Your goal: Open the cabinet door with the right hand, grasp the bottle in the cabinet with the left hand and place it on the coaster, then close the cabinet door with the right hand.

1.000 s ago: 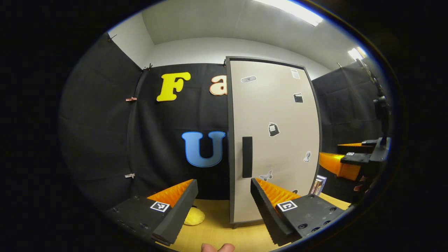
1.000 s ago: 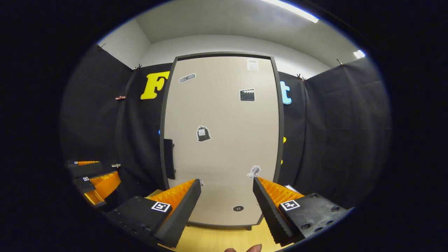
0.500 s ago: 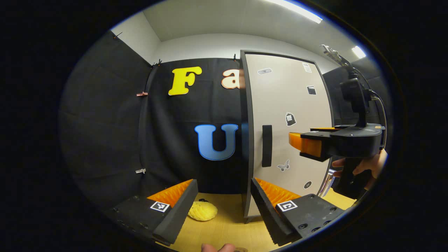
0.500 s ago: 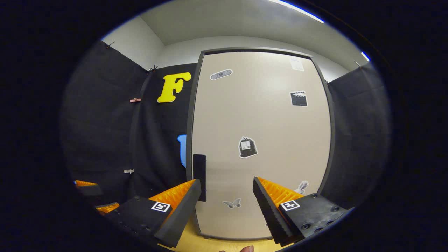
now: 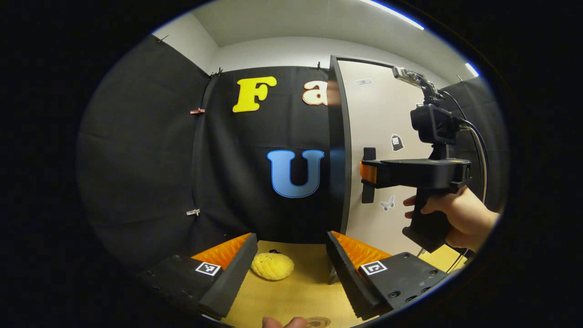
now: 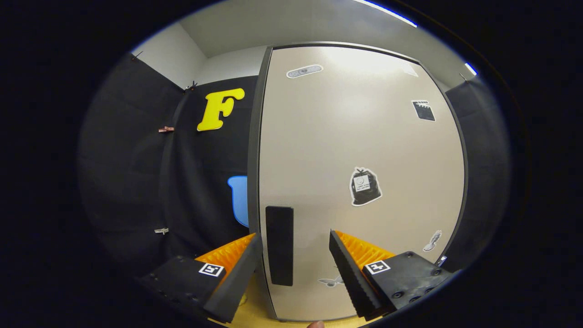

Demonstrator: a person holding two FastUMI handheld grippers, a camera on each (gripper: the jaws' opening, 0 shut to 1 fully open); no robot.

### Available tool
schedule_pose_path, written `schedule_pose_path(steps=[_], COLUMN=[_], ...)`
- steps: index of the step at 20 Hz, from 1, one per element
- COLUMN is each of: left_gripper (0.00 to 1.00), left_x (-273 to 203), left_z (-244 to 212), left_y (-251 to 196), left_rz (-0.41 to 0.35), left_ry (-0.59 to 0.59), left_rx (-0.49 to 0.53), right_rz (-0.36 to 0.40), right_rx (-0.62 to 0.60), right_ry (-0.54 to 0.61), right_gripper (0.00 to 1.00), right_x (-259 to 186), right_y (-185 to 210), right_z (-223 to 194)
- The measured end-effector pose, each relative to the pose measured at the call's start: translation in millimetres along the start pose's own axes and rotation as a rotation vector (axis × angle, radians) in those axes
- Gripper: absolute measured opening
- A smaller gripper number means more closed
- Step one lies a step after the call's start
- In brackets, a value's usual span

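Left gripper view: left tongs [image 5: 288,264] spread apart, holding nothing, over the tabletop [image 5: 296,296]. Yellow lumpy object [image 5: 272,266] near the tabletop's back edge. Right tongs [image 5: 369,174] in a hand [image 5: 455,216], tips at the cabinet door [image 5: 387,136] handle [image 5: 368,155].

Right gripper view: right tongs [image 6: 294,269] apart; handle [image 6: 279,245] between the fingers, contact unclear. Door closed, bottle hidden.

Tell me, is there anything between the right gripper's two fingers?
Yes. In the right gripper view, the cabinet door's dark handle stands upright between the open fingers of the right gripper, nearer the left one. Neither finger presses on it.
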State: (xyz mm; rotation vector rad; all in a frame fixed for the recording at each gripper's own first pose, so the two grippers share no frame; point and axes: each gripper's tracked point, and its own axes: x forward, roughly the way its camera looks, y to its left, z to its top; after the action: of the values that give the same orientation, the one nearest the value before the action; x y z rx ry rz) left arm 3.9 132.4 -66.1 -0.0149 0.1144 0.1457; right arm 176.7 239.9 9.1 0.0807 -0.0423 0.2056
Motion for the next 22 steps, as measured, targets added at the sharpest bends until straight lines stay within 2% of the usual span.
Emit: schedule_pose_path(steps=[2,3,5,6,7,8,9,10,11,15,22], left_gripper=[0.96,0.96,0.96,0.95,0.96,0.96,0.96,0.96,0.96,0.96,0.95], left_x=[1.8,2.4,4.1,5.1,3.6,3.3,3.0,3.1,3.5,1.1,-12.7], left_z=[-2.3,-2.0,-2.2,-2.4,-2.3,-3.7,-3.4,-4.4,-2.8,0.0,4.7], left_y=[2.4,3.2,3.4,2.8,1.7,1.5,0.3,-0.6,-2.8,-2.5,-11.8], left_rz=[0.003,0.003,-0.002,-0.004,-0.005,-0.005,-0.007,-0.011,-0.015,-0.01,-0.005], left_ry=[0.005,0.005,0.003,0.002,0.001,0.002,0.003,0.004,0.004,-0.005,-0.017], left_rx=[0.005,0.008,0.006,0.004,0.002,0.0,-0.004,-0.011,-0.016,-0.012,0.003], right_rz=[-0.001,-0.004,-0.008,-0.027,-0.026,-0.022,-0.007,0.01,0.02,0.059,0.178], right_rx=[-0.023,-0.031,-0.022,-0.005,0.001,-0.001,0.0,0.017,0.039,0.031,0.09], right_ry=[0.011,0.022,0.045,0.038,0.021,0.027,0.036,0.053,0.063,0.071,0.079], right_gripper=[0.82,0.67,0.47,0.45,0.35,0.35,0.28,0.28,0.19,0.19,0.19], right_x=[6.1,11.6,14.0,13.7,16.2,13.4,14.8,16.3,14.6,2.7,-40.0], right_y=[6.8,8.0,12.2,8.2,7.1,9.2,9.0,8.9,9.0,11.0,16.9], right_z=[-8.4,-14.4,-23.9,-21.8,-20.7,-23.2,-22.9,-23.4,-23.1,-21.0,-9.2])
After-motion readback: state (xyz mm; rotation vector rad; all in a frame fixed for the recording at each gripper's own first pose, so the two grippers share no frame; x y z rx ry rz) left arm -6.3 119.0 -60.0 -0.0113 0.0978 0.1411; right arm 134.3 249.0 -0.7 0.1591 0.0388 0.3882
